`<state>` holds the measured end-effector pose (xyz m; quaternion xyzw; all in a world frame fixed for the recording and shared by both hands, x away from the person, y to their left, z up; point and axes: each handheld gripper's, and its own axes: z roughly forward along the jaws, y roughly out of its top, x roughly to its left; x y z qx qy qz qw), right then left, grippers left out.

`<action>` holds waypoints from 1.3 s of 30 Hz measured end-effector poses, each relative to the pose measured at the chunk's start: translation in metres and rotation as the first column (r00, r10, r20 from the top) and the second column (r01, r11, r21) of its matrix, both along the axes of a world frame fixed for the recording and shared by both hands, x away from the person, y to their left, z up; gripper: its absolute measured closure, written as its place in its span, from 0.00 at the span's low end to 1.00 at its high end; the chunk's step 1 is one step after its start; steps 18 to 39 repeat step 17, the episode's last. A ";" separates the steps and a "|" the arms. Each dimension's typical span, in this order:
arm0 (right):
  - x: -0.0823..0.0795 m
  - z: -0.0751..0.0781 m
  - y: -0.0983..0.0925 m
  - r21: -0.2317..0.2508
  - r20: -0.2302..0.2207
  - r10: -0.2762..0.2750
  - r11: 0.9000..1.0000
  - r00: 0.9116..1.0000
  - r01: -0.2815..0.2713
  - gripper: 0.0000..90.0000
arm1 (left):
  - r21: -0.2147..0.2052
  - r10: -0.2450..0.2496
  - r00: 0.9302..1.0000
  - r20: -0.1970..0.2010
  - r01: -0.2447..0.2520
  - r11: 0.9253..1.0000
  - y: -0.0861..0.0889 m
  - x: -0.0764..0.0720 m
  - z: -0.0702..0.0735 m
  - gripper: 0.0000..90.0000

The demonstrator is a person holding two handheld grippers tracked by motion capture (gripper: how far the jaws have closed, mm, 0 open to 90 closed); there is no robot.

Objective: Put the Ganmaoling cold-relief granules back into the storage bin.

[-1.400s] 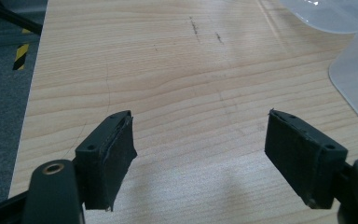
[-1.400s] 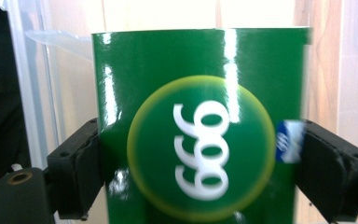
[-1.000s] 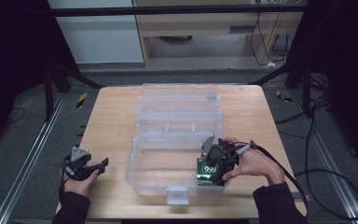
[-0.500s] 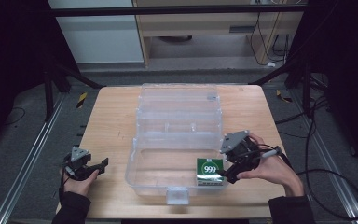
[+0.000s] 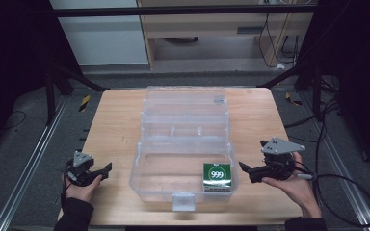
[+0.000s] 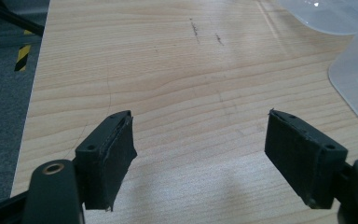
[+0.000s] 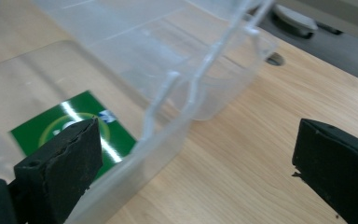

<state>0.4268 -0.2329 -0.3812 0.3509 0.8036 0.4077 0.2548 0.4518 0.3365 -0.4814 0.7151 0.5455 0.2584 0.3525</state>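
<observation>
A clear plastic box (image 5: 147,180) with its lid swung back stands in the middle of the wooden table. Inside it, at the front right corner, lies a green packet marked 999 (image 5: 218,175). My right gripper (image 5: 246,172) is open just outside the box's right wall, jaws pointing at it and holding nothing. In the right gripper view the green packet (image 7: 77,128) shows through the clear wall (image 7: 177,116), beyond my open right gripper (image 7: 198,126). My left gripper (image 5: 105,171) rests open near the table's front left, apart from the box; its view shows the left gripper (image 6: 200,116) over bare wood.
The open lid (image 5: 183,103) lies flat toward the table's far side. A rounded corner of the clear box (image 6: 354,79) sits at the right of the left gripper view. Black frame bars and cables surround the table (image 5: 115,125).
My right gripper has let go of the green packet, left it in the box's front right corner, and drawn back to the right, outside the box. The left gripper stayed put.
</observation>
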 end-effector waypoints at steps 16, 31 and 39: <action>0.007 -0.038 -0.036 0.172 0.044 -0.301 0.942 0.953 0.290 0.02 | -0.005 -0.001 1.000 0.004 0.001 1.000 0.001 0.000 0.001 0.26; 0.008 -0.042 -0.039 0.171 0.023 -0.311 0.938 0.950 0.302 0.01 | -0.005 -0.001 1.000 0.004 0.001 1.000 0.001 0.000 0.001 0.26; 0.008 -0.042 -0.039 0.171 0.023 -0.311 0.938 0.950 0.302 0.01 | -0.005 -0.001 1.000 0.004 0.001 1.000 0.001 0.000 0.001 0.26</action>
